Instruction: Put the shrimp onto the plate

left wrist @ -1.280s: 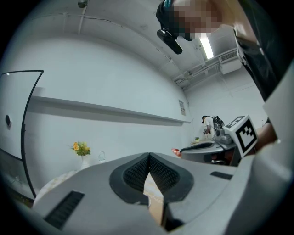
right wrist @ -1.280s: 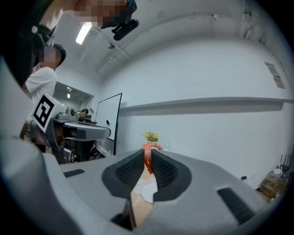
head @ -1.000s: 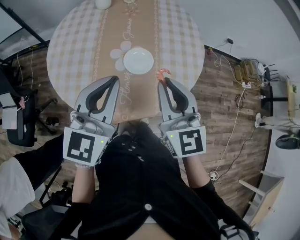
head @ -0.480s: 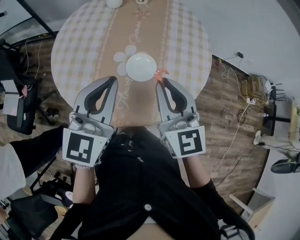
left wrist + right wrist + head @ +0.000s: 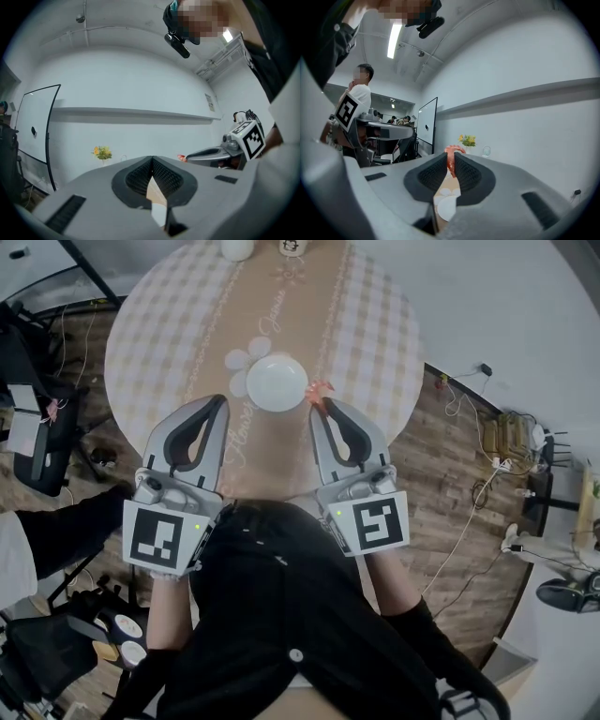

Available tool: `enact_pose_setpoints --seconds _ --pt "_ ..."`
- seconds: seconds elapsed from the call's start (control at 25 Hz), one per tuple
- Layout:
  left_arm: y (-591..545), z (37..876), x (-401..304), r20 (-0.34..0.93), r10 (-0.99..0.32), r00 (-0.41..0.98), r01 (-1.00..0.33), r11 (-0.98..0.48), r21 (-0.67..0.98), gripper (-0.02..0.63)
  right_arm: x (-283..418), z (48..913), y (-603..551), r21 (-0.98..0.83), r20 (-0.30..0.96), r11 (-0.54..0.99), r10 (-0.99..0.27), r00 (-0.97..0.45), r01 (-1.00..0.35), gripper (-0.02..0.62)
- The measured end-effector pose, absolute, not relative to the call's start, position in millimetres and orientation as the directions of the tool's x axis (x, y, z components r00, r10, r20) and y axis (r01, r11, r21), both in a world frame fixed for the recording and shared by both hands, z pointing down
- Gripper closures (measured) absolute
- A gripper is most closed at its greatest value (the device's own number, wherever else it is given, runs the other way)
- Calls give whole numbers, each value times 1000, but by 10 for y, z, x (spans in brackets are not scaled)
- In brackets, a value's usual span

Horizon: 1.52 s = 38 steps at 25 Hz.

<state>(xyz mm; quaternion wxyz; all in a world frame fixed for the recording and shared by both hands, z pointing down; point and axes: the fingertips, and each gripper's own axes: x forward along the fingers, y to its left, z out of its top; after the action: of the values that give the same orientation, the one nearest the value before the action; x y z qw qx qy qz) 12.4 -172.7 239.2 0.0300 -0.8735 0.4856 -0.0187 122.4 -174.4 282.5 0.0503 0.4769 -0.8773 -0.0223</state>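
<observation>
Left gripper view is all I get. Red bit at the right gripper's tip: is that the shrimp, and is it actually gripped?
Observer: Yes. The right gripper view shows the jaws of the right gripper clamped on the shrimp, its curled end sticking up above the tips.
Operator: Where's the plate?
Observer: In the head view the white plate sits on the tan runner. The shrimp is just off the plate's right rim in that picture, not over it.
Operator: Is the left gripper in the way?
Observer: No. In the head view the left gripper is at the plate's lower left, apart from it.
</observation>
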Motion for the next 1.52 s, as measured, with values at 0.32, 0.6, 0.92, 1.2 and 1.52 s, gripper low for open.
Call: enact_pose_setpoints --seconds 0.32,0.6,0.92,1.2,1.52 --pt "-1764 2415 141 18 -863 505 -861 -505 -70 603 1288 2946 -1864 80 100 555 -831 -547 -828 557" --pt "-1851 2581 16 75 -856 512 -855 -516 -57 603 1198 3101 -2066 79 130 558 -828 -546 -826 557" --pt "-1971 2737 -137 126 -858 498 -861 -507 -45 603 1070 3395 -2350 86 188 571 -814 -550 -816 557" --pt "-2034 2790 -250 138 -866 481 -871 -490 -38 603 942 3748 -2540 90 259 594 -789 -557 -799 557" --pt "-2056 2825 -363 153 -879 453 -885 -463 -41 603 856 4231 -2703 93 356 619 -752 -554 -780 557"
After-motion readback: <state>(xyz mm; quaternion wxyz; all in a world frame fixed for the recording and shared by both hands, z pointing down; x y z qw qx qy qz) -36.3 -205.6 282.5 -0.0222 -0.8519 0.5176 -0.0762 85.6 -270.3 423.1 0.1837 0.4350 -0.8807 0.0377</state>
